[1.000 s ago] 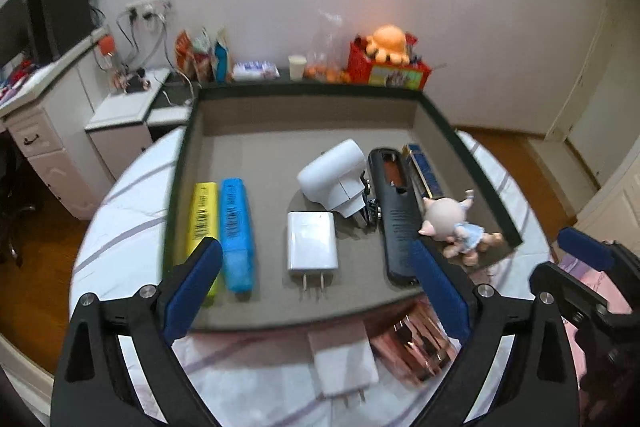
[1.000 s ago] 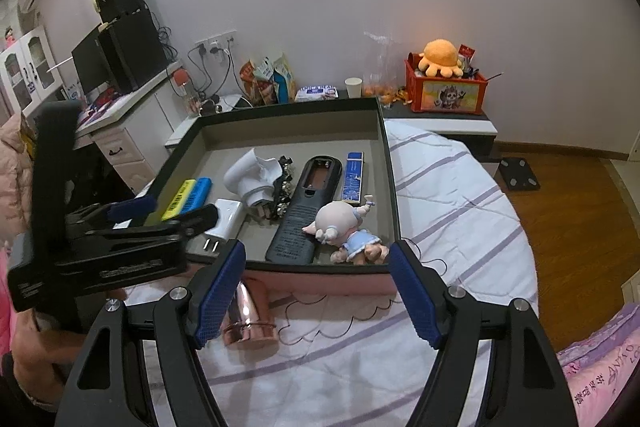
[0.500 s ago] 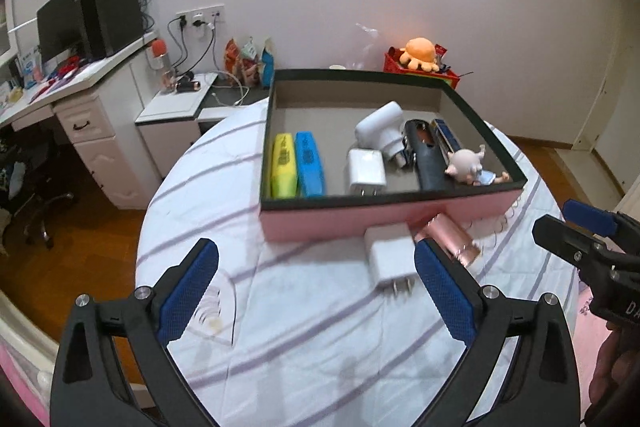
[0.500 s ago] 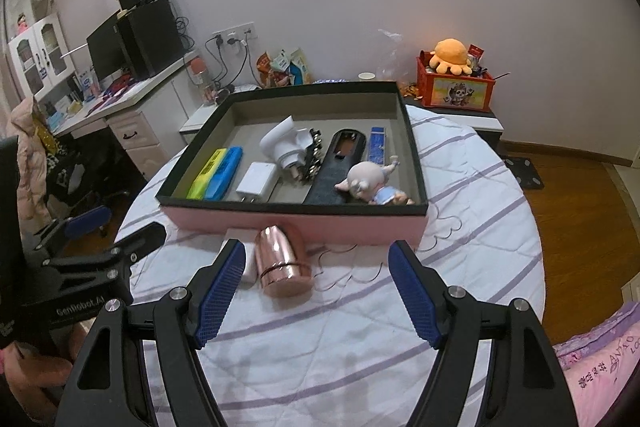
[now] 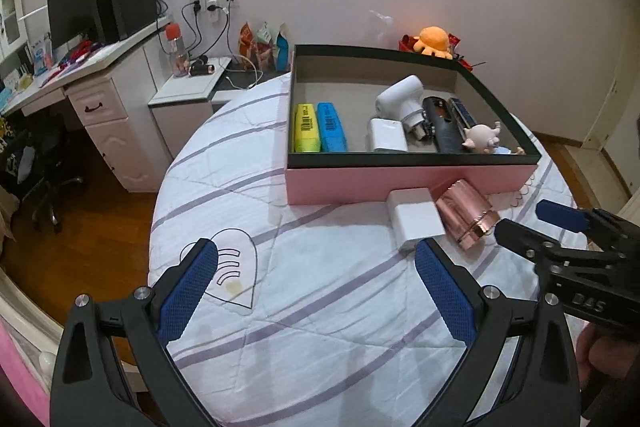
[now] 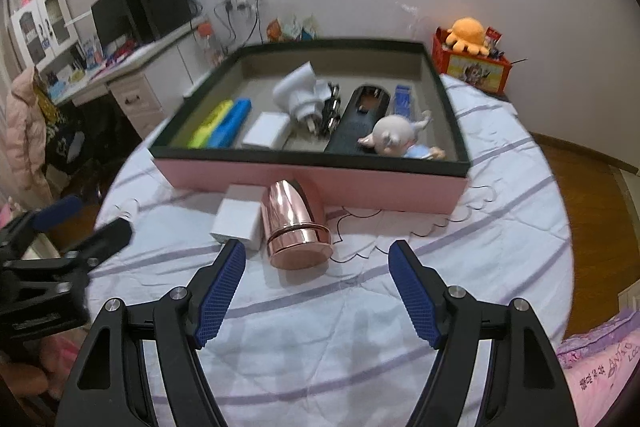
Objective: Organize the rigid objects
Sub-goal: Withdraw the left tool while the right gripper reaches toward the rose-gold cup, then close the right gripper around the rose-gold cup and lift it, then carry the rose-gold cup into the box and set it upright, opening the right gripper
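Left gripper (image 5: pixel 316 279): fingers wide apart, holding nothing.
Right gripper (image 6: pixel 316 283): spread wide, nothing held.
Pink tray (image 6: pixel 400 193): far side.
Copper cylinder (image 6: pixel 294 223), white charger (image 6: pixel 236 221): just near the tray.

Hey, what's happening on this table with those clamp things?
A person is tidying small items into a pink box, holding a two-finger tool in each hand. Both the left tool and right tool are open and empty, hovering over the striped tablecloth. The box already holds highlighters, chargers, a remote and a pig figurine. Two things lie outside against its front: a white charger and a rose-gold cylinder, which sits just ahead of the right tool.
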`<state>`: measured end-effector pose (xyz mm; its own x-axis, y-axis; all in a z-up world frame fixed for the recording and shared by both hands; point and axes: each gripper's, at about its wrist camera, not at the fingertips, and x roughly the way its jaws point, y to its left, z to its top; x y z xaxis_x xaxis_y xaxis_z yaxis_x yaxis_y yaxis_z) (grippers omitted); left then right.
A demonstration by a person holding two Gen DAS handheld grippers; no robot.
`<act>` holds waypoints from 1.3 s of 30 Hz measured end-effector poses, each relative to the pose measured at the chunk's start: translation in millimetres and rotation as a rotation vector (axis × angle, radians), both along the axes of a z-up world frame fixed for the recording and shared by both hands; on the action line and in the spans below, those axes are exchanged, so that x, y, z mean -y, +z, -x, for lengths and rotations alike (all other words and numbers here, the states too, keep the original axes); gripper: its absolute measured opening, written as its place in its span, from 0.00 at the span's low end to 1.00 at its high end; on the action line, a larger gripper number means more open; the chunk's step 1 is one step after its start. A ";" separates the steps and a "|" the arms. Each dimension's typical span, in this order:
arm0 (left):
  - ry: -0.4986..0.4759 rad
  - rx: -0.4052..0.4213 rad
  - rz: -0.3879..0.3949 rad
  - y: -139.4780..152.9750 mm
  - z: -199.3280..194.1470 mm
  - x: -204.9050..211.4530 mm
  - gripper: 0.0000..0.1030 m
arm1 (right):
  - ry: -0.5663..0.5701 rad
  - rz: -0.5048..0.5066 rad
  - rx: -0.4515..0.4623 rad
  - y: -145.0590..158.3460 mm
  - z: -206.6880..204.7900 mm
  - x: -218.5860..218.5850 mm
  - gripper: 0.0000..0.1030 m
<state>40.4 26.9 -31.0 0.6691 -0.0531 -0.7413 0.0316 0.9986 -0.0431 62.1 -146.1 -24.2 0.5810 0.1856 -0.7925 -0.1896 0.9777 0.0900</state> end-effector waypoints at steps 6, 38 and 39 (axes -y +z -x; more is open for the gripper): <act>0.009 -0.025 0.009 -10.8 -15.3 -7.2 0.97 | 0.039 0.051 -0.061 -23.0 -22.1 -11.0 0.73; -0.011 0.001 0.022 0.7 -40.9 4.9 0.97 | 0.079 -0.037 -0.014 4.3 -17.6 -9.8 0.46; -0.009 0.009 0.025 4.9 -42.0 4.0 0.97 | 0.084 -0.049 -0.004 9.5 -18.1 -10.5 0.46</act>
